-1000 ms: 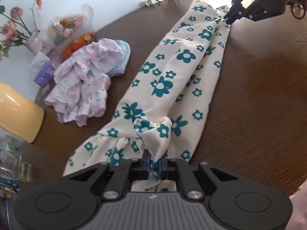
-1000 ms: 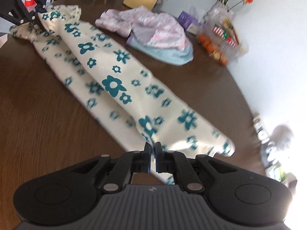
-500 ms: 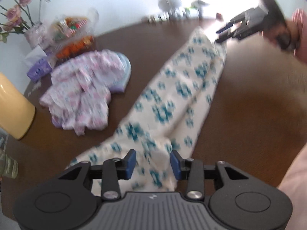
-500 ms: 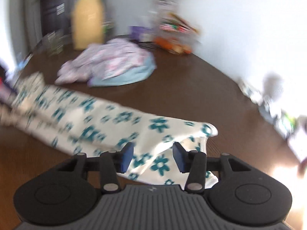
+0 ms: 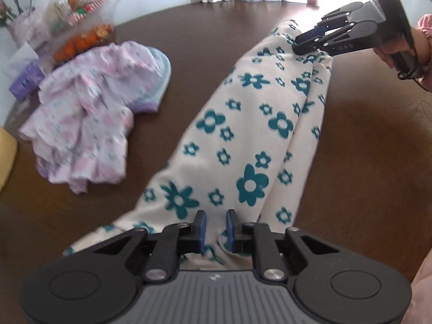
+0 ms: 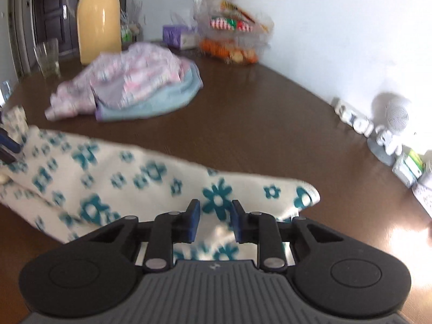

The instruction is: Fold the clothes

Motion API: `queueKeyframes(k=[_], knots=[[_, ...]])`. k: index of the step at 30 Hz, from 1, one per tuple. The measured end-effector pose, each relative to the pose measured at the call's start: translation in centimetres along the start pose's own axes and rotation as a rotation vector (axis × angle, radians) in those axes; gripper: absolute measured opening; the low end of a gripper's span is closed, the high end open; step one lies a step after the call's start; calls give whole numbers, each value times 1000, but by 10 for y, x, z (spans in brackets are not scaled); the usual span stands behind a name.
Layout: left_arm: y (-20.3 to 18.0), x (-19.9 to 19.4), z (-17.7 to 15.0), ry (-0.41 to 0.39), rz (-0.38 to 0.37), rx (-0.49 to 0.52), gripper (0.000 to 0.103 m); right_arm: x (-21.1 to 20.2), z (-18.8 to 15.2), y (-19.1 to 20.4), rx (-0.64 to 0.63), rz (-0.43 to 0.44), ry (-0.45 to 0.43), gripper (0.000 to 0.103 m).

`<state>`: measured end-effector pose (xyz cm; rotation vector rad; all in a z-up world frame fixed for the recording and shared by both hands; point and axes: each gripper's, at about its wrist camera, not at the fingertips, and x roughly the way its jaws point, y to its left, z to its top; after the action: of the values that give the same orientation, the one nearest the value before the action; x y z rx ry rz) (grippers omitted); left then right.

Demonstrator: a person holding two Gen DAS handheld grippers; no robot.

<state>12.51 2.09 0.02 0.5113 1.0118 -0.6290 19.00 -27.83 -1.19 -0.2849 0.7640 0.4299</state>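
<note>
A cream garment with teal flowers (image 5: 243, 140) lies stretched in a long strip on the brown table (image 5: 364, 148). My left gripper (image 5: 215, 226) hovers over its near end. Its jaws are closing, with a gap still between the blue pads and a fold of the cloth in that gap. In the right wrist view the same garment (image 6: 121, 183) runs off to the left. My right gripper (image 6: 215, 221) is over its other end, jaws also closing, pads apart with cloth between them. The right gripper (image 5: 298, 43) also shows at the far end in the left wrist view, held by a hand.
A pile of pink-patterned clothes (image 5: 89, 113) on a light blue cloth lies beside the garment. Behind it stand a yellow jug (image 6: 98, 19), a glass (image 6: 48, 56), a purple box (image 5: 25, 81) and a clear bag of snacks (image 5: 81, 32). Small white ornaments (image 6: 397, 116) line the wall edge.
Both grippers let go of the garment's ends and opened wide, then shifted over the cloth. Their jaws now stand narrower than half a second ago. The garment lies flat on the table.
</note>
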Motion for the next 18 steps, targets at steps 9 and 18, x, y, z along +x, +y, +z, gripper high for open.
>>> queueKeyframes(k=[9,18], knots=[[5,-26,-21,-54,-6,-88,24,-1,-11,-20,119,35,-32,31],[46,-81,-58,-59,145,-156,46,-21,24,51,17,225,-92,32]])
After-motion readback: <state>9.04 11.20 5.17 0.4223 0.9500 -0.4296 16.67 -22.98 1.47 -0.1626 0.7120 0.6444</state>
